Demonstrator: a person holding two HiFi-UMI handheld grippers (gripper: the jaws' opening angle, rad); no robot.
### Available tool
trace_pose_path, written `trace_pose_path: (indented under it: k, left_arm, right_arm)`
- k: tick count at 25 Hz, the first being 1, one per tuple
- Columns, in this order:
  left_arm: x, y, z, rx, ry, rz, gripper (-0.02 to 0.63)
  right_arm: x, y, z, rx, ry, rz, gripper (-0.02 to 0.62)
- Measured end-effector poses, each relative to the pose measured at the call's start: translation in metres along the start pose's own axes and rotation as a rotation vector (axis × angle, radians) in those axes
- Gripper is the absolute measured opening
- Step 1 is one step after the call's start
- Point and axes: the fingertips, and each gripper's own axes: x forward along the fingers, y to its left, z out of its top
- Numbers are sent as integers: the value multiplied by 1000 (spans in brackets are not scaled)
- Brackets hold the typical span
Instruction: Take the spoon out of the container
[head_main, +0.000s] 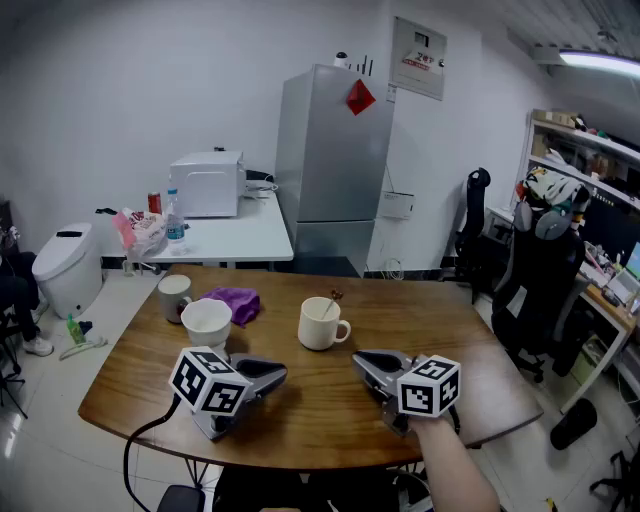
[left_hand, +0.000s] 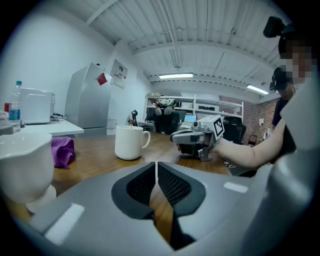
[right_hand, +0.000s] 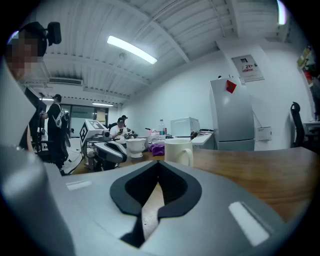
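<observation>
Leaning in mug: spoon, plainest overhead

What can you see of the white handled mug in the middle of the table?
The mug is plain white, glossy and ceramic-looking, a cylinder with one loop handle pointing to the head view's right. It stands upright near the middle of the wooden table, apart from the purple cloth to its left. A spoon leans inside it, its dark end sticking up above the rim. Nothing else touches the mug. Any contents are hidden.
</observation>
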Motion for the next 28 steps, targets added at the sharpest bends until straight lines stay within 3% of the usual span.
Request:
trace_pose_path:
  k: [4,10,17,28]
  left_arm:
    - [-1,-1,-2,4,12,-2,23]
    - [-2,0,-2,6,14,-1,23]
    - [1,-2,-2,8,14,0,23]
    - [6,-4,1,7,13,-1,23]
  right_arm:
    - [4,2,-1,-58,41,-36,2]
    - [12,0,28,-116,44,-43,2]
    - [21,-14,49,-99,63,-39,3]
    - [35,-46,63,-148,148,-105,3]
